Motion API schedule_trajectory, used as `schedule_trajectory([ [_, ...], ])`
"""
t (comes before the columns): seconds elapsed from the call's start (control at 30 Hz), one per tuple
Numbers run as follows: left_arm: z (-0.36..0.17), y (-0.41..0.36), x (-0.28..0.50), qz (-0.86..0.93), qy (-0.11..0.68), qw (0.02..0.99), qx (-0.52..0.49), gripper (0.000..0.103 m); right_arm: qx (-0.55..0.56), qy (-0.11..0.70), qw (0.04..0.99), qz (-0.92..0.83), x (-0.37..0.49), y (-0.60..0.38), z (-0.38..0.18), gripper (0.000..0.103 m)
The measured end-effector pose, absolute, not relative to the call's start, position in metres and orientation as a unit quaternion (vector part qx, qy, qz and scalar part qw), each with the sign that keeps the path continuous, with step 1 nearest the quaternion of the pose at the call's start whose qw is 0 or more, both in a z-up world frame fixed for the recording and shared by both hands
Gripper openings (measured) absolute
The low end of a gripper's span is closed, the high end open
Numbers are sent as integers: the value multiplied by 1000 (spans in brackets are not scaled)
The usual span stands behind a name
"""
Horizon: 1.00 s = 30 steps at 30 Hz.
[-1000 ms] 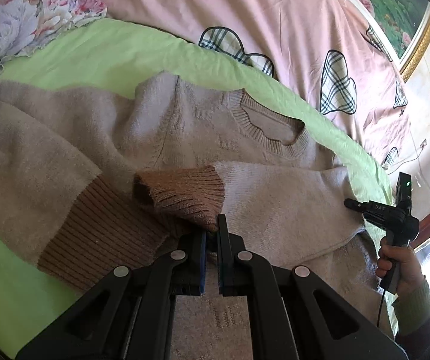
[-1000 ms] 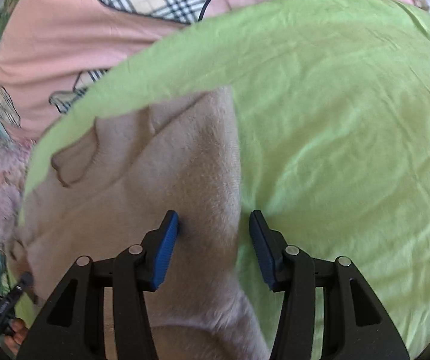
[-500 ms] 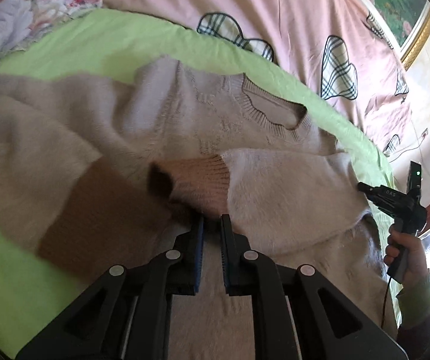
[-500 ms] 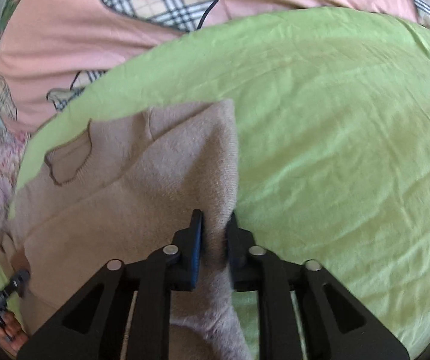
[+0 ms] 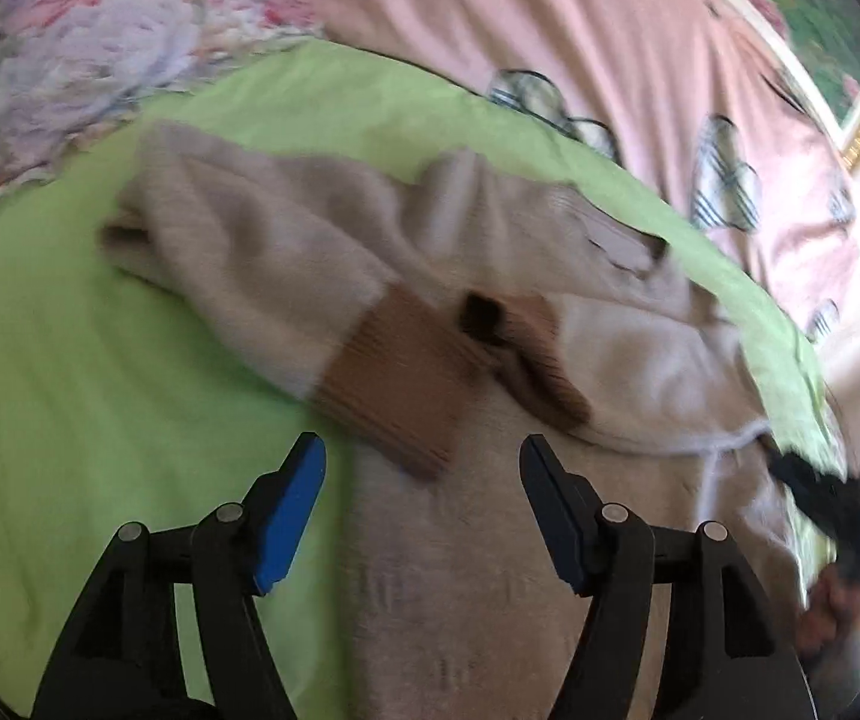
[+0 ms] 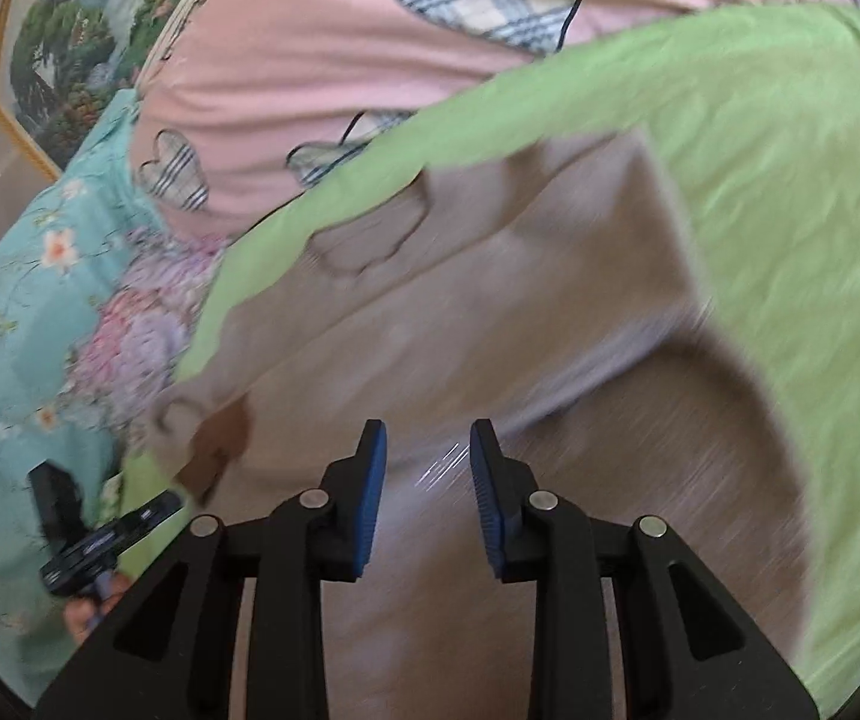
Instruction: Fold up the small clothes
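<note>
A beige knit sweater (image 5: 321, 258) with brown ribbed cuffs (image 5: 393, 372) lies on a green sheet (image 5: 69, 360). Both sleeves are folded in across its body, and the cuffs meet near the middle. My left gripper (image 5: 420, 456) is open and empty, just in front of the cuffs. The sweater also shows in the right wrist view (image 6: 490, 300), with its neckline (image 6: 369, 240) at the far side. My right gripper (image 6: 426, 450) is open and empty over the sweater's body. Both views are blurred by motion.
A pink quilt with plaid hearts (image 5: 610, 60) lies beyond the green sheet. Floral bedding (image 6: 21, 300) lies to the left in the right wrist view. A framed picture (image 6: 57, 60) hangs on the wall. The other hand-held gripper (image 5: 838, 492) shows at the right edge.
Both grippers have opened and let go of the sleeves they held. The left sleeve now lies folded in across the body. Both grippers have pulled back from the sweater.
</note>
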<state>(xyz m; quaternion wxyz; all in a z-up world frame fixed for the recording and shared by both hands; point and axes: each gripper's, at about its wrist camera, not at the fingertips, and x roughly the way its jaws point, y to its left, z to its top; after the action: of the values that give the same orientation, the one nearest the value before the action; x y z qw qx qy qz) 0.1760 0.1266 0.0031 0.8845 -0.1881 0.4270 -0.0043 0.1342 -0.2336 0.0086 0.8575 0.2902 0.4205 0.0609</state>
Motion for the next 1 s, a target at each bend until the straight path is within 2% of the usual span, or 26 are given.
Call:
schedule_trajectory([
  [0.17, -13, 147, 190, 7, 438, 864, -247, 68, 287, 433, 850, 82, 120, -203, 1, 30],
  [0.2, -16, 149, 194, 9, 438, 864, -249, 65, 289, 436, 848, 85, 119, -199, -1, 30],
  [0.27, -20, 150, 203, 14, 439, 864, -247, 45, 288, 443, 844, 92, 121, -192, -4, 30],
  [0.3, -22, 150, 207, 18, 441, 864, -243, 14, 288, 445, 843, 93, 121, -190, -6, 30],
  [0.33, -22, 151, 208, 19, 442, 863, -243, 11, 287, 447, 842, 95, 120, -188, -7, 30],
  [0.53, 11, 139, 193, 15, 398, 892, -214, 3, 290, 449, 840, 97, 116, -186, -11, 30],
  [0.8, 71, 94, 202, -61, 352, 916, -181, 3, 302, 433, 845, 88, 110, -198, -5, 30],
  [1.0, 77, 29, 241, -137, 359, 907, -170, 3, 310, 414, 852, 76, 101, -212, 5, 30],
])
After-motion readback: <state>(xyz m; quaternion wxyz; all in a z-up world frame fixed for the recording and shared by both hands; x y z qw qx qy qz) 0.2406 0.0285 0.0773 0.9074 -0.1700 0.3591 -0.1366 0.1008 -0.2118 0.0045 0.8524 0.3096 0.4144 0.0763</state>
